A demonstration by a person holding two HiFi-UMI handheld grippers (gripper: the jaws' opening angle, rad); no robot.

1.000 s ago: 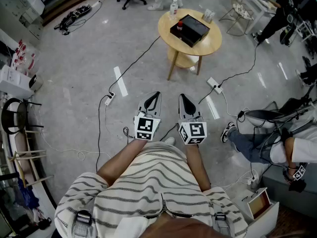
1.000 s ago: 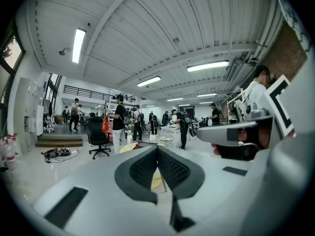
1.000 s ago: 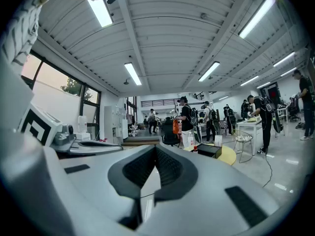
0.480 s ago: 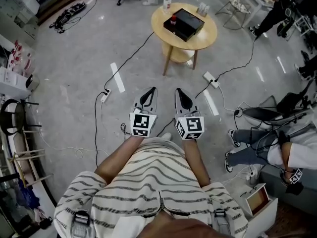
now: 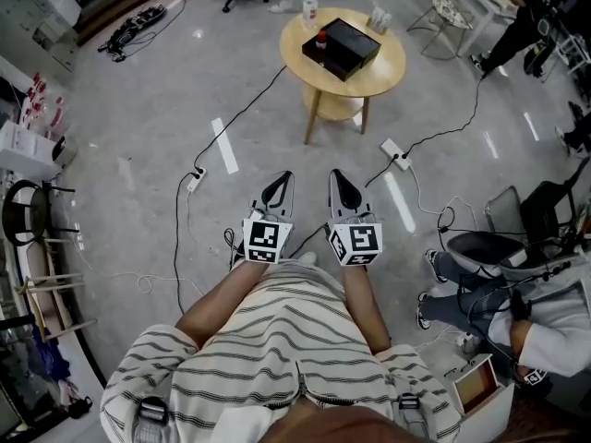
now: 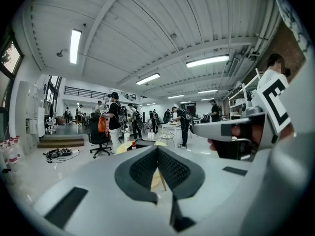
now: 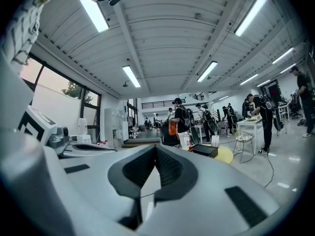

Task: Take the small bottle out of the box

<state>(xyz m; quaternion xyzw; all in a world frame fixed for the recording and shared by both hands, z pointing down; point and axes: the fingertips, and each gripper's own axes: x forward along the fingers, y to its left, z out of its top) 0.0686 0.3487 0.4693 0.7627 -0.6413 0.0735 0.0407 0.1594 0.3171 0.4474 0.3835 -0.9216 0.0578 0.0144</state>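
The right gripper (image 7: 155, 149) had its jaws closed together with nothing between them. Past their tips, well apart, a black box (image 7: 205, 150) sat on a round yellow tabletop (image 7: 225, 155), a small red-topped bottle (image 7: 190, 148) at its left end.

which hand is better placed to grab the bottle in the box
Left, probably: the bottle, at the box's left end, is nearly in line with the left hand-held gripper; the right hand-held gripper aims left of it. Both shut.

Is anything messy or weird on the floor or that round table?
Only the floor: loose black cables and white power strips sprawl across it toward the round table. The black box sits flat there, nothing spilled.
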